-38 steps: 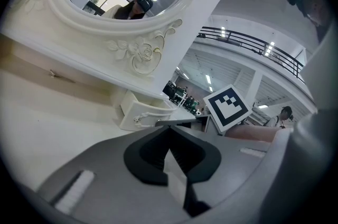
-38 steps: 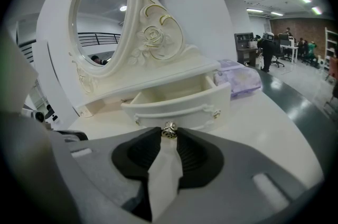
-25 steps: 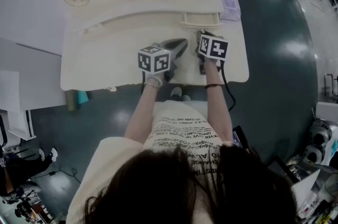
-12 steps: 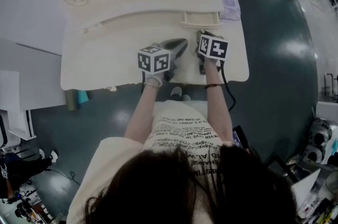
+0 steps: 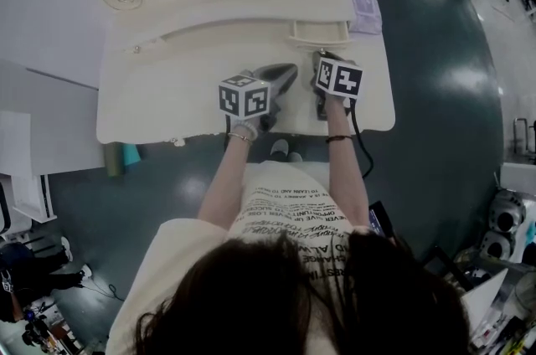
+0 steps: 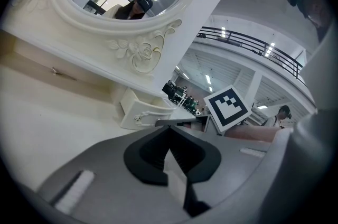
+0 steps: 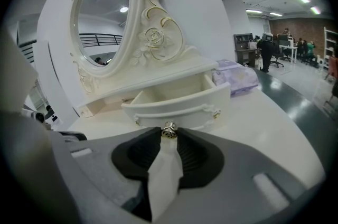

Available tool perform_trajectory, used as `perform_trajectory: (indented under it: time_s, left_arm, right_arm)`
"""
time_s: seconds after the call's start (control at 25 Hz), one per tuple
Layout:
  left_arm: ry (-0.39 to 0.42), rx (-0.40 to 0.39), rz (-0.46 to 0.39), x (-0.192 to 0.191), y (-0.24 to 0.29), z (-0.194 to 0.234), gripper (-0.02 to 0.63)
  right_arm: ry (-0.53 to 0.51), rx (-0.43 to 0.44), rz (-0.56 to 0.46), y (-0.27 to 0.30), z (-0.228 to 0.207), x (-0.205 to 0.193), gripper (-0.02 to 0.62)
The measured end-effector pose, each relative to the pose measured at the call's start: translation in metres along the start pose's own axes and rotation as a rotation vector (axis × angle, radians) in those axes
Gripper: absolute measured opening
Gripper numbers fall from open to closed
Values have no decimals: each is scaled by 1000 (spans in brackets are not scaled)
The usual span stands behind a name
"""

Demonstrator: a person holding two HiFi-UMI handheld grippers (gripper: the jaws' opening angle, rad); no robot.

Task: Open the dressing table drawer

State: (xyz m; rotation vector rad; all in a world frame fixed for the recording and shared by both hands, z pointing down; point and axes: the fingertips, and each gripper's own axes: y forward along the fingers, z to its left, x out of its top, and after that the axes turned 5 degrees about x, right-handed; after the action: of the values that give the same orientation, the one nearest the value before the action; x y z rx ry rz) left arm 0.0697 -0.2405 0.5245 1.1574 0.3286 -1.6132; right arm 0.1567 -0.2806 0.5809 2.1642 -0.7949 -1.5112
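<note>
**While the drawer [image 7: 179, 104] stands out, right gripper [image 7: 169, 134] pinches knob [image 7: 169, 130]**

Centre of the right gripper view: jaw tips clamp the small metal knob, drawer pulled clear beneath the mirror [image 7: 103, 11]. Left gripper [image 6: 169, 127] points across the tabletop [image 6: 47, 122], jaws closed together, empty.

Both forearms are stretched forward side by side, the left gripper [image 6: 168, 129] being held with its jaws pressed together on nothing, while the right gripper [image 7: 169, 134] is tilted downward, its jaws clamped on the drawer knob [image 7: 169, 130].
</note>
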Motion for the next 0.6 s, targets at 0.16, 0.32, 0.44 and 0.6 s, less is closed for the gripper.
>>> perform_trajectory:
  time_s: [0.16, 0.32, 0.44, 0.6]
  left_arm:
    - [0, -3, 0, -1, -2, -1, 0]
    - [-1, -8, -1, -3, -3, -2, 0]
    - [-1, -11, -3, -3, -4, -2, 0]
    - [0, -25, -3, -4, -4, -5, 0]
  right_arm:
    - [-1, 8, -18, -1, 3, 1, 120]
    - [6, 18, -27, -3, 5, -1, 123]
    - [15, 28, -47, -5, 6, -1, 123]
    - [14, 35, -74, -11, 6, -1, 123]
